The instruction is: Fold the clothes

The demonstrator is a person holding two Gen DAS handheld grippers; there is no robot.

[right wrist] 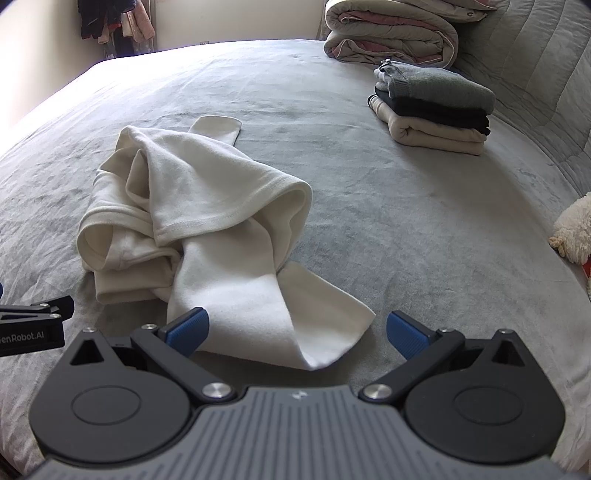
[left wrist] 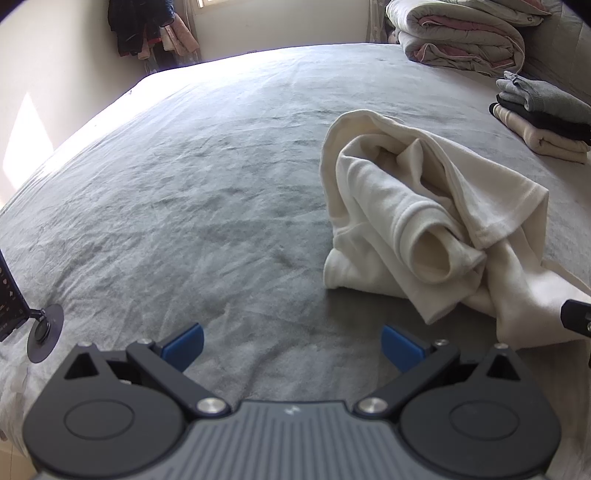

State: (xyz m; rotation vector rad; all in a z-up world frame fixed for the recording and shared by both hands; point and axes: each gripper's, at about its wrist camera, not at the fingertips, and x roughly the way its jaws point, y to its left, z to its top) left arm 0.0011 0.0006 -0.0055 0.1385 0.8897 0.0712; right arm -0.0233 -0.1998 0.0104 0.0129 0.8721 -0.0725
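Cream garment [right wrist: 207, 229] lies crumpled near the middle of the bed [left wrist: 184, 184], not folded at all. One sleeve [left wrist: 424, 236] is rolled into an open tube on top of the bunched body; another long part [right wrist: 269, 314] trails toward me and ends just ahead of my right gripper [right wrist: 297, 332]. A cuff pokes out at the far side. Nothing is spread flat yet.

My right gripper is wide open, empty, blue pads either side of that trailing end, the left pad [right wrist: 188, 328] at the cloth's edge; contact I cannot confirm. My left gripper [left wrist: 291, 345] is likewise open and holds nothing, over bare bedding, the garment off to its right.

Further out: a folded stack [right wrist: 436, 114] of grey, black and beige pieces sits near the head of the bed, well apart from the cream one. I judge those finished. Behind them, a rolled quilt [right wrist: 391, 33]. A plush toy [right wrist: 576, 229] at the right edge.

Judgement: several pieces done, this one barely begun. Left: untangle, lay flat, fold, stack.
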